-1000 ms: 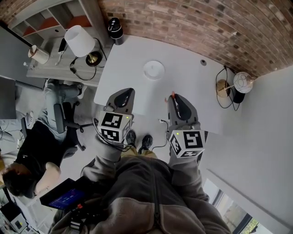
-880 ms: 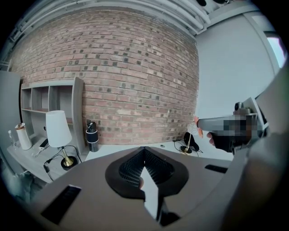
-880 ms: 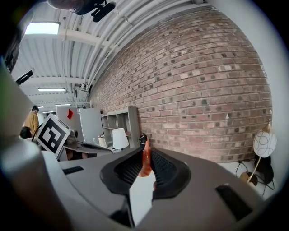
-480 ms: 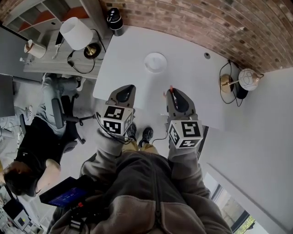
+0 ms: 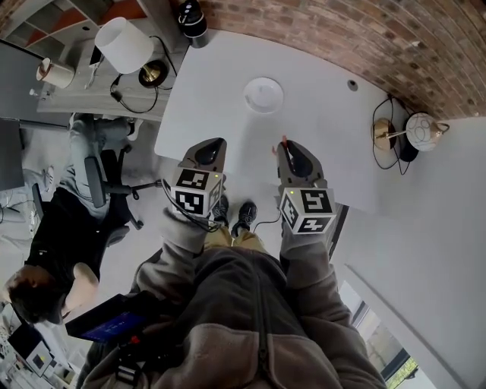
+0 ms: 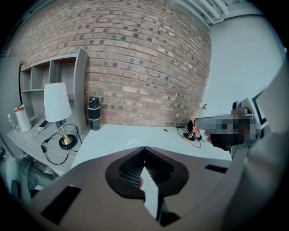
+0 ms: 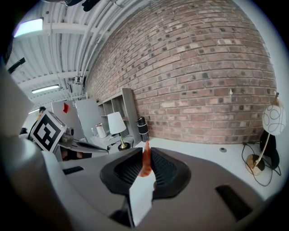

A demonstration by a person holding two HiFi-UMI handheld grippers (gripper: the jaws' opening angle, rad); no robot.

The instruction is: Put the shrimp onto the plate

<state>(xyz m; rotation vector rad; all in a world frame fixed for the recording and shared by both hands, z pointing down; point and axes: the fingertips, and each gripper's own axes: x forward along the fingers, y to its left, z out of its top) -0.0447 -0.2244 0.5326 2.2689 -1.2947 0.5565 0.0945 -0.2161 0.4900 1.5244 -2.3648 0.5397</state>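
Right tongs (image 7: 145,168) are clamped on the shrimp (image 7: 145,159), one end poking up out of the jaws; left tongs (image 6: 144,151) are pinched together with nothing in them; over the last second the grip hasn't budged and both tongs have only edged a little toward the plate (image 5: 263,96); so I'd call it mid-carry, shrimp up in the air by the near side of the table (image 5: 326,125), plate well ahead; nothing sits between them; black flask (image 5: 191,17) and globe lamp (image 5: 416,131) keep to the edges; seated person (image 5: 53,243) is off left.
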